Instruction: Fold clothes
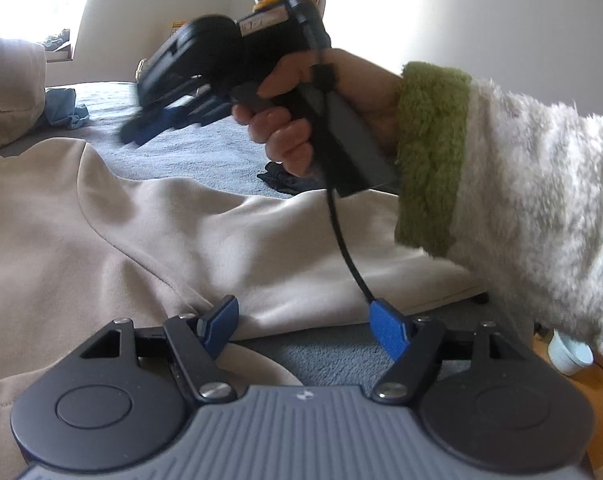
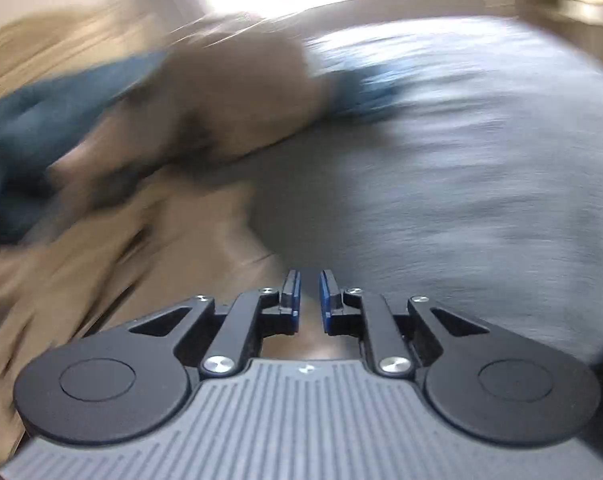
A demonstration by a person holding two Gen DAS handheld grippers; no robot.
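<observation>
grey-blue bedspread (image 1: 189, 160), pale wall behind, daylight blown out at upper left.

beige sweatshirt (image 1: 101, 220) lies spread across the bedspread, its hem just ahead of my left claw (image 1: 303, 330); jaws stand wide apart, nothing between the pads. my right hand (image 1: 301, 120), in a fleece sleeve (image 1: 521, 200) with a green cuff, holds the right claw (image 2: 309, 300) up off the cloth; its view is smeared. jaws nearly together with a thin gap, nothing pinched. blue garment (image 1: 67, 114) crumpled farther back.
</observation>
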